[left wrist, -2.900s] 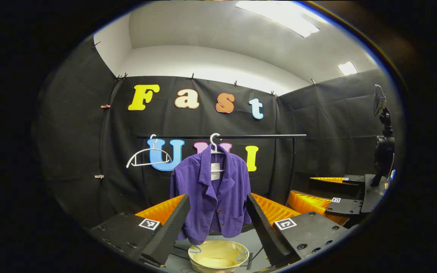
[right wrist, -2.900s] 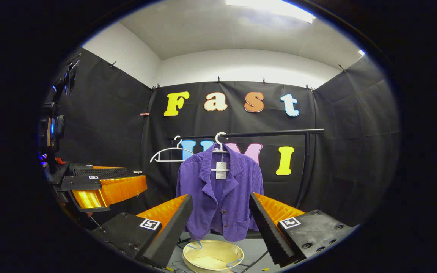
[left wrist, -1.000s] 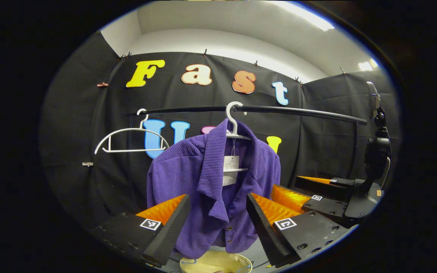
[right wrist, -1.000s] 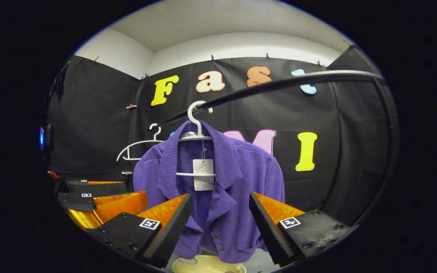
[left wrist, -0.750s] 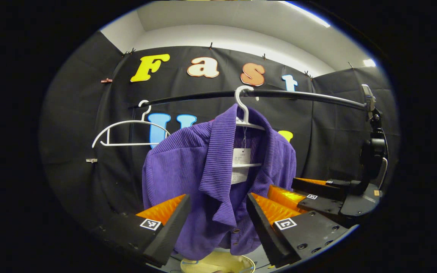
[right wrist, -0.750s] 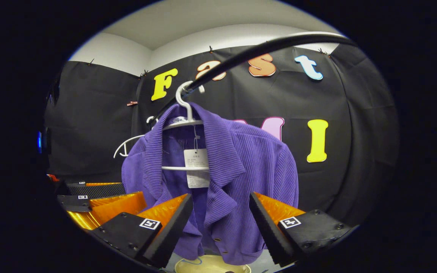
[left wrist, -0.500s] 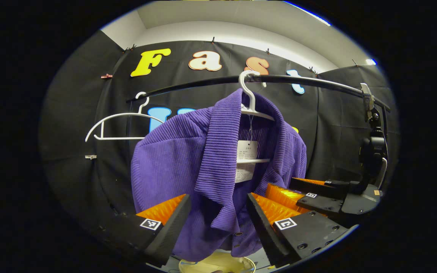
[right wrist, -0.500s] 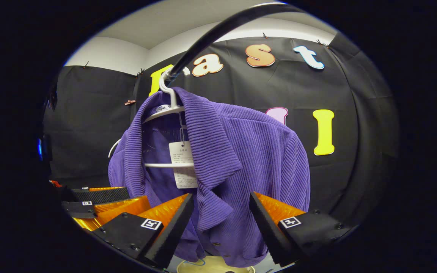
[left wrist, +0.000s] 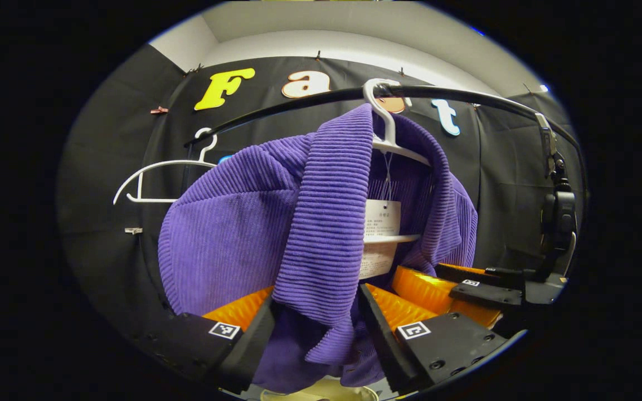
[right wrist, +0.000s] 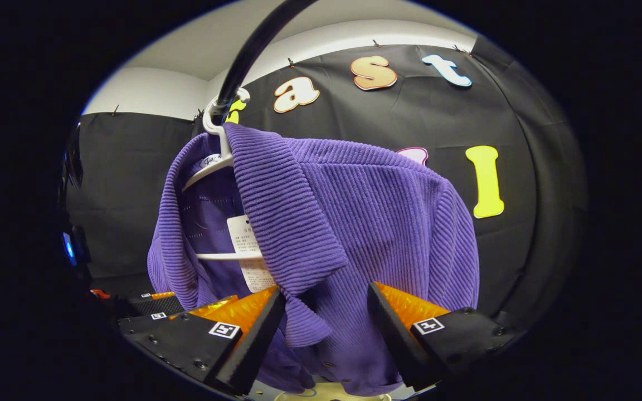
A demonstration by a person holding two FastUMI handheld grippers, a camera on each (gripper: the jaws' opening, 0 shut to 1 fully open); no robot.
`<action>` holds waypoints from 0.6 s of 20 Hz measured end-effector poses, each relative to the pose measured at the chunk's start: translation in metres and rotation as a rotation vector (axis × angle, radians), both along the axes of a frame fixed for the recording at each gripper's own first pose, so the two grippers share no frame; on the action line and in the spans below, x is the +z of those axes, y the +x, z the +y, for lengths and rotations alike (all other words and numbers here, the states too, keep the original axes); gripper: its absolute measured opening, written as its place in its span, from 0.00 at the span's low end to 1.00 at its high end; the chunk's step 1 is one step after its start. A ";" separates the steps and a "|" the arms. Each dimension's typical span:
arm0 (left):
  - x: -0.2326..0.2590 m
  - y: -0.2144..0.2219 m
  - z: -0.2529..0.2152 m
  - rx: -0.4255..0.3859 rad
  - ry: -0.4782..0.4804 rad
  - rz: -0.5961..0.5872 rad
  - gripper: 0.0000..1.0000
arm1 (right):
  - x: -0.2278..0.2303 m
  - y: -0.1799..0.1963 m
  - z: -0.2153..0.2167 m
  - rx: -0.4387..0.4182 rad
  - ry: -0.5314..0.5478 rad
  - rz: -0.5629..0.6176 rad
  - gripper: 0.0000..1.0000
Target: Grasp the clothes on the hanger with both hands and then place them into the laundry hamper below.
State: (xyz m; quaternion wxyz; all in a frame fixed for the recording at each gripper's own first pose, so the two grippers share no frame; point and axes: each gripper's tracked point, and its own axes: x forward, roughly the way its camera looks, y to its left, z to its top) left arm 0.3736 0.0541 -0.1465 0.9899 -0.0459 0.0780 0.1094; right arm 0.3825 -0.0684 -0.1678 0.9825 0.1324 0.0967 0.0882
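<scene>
Currently both claws are spread wide: left gripper and right gripper each straddle a lapel of the purple jacket, which hangs on its white hanger from the black rail. Hamper rim sits below.

My purple ribbed jacket hangs open-fronted on its white hanger; the cream hamper's rim peeks below its hem.

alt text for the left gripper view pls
A purple ribbed jacket on a white hanger hangs from a black rail, its lapel between the open fingers of the left gripper. An empty white hanger hangs to the left; the right gripper approaches at lower right.
</scene>
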 end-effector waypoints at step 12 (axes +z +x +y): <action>-0.002 0.014 0.031 0.036 -0.016 0.028 0.06 | -0.005 0.026 -0.003 0.046 0.034 -0.002 0.16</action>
